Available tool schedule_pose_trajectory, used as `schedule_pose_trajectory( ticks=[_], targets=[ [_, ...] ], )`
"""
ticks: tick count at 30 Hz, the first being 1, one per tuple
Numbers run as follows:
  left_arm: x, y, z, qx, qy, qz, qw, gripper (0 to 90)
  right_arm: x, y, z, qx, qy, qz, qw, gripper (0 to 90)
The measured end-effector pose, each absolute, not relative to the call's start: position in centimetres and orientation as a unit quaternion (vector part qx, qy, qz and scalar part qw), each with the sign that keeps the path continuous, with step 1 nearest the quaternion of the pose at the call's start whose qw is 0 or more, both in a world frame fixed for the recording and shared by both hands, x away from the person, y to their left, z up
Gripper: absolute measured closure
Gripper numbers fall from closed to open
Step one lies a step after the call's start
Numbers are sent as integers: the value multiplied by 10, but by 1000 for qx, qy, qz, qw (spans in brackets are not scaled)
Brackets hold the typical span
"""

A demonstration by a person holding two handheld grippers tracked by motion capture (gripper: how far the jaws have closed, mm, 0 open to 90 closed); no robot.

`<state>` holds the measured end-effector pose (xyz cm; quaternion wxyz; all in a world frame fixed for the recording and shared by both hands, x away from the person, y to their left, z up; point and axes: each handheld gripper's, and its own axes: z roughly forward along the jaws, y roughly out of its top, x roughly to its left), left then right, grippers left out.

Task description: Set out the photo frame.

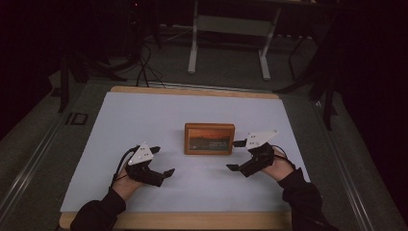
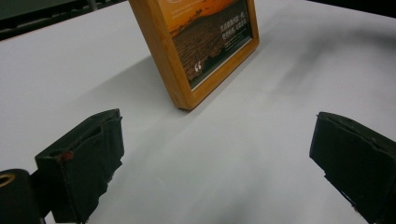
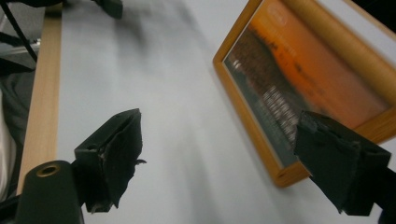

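Nearby, the left gripper point(image 1: 161, 161) and right gripper point(image 1: 234, 155) both gape, holding nothing. Between and beyond them the wooden picture frame point(image 1: 210, 138) apparently stands upright on the white table mat point(image 1: 144, 110); a one-sided nudge could tip it over.
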<state>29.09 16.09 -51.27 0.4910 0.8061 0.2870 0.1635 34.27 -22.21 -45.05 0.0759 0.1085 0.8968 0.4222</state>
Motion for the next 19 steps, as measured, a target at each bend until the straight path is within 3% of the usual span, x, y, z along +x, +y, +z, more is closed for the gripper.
schedule_pose_trajectory(
  ticks=[19],
  targets=[
    [290, 160, -513, 807, 285, 164, 491, 35, 324, -229, -499, 126, 902, 412, 29, 155]
  ],
)
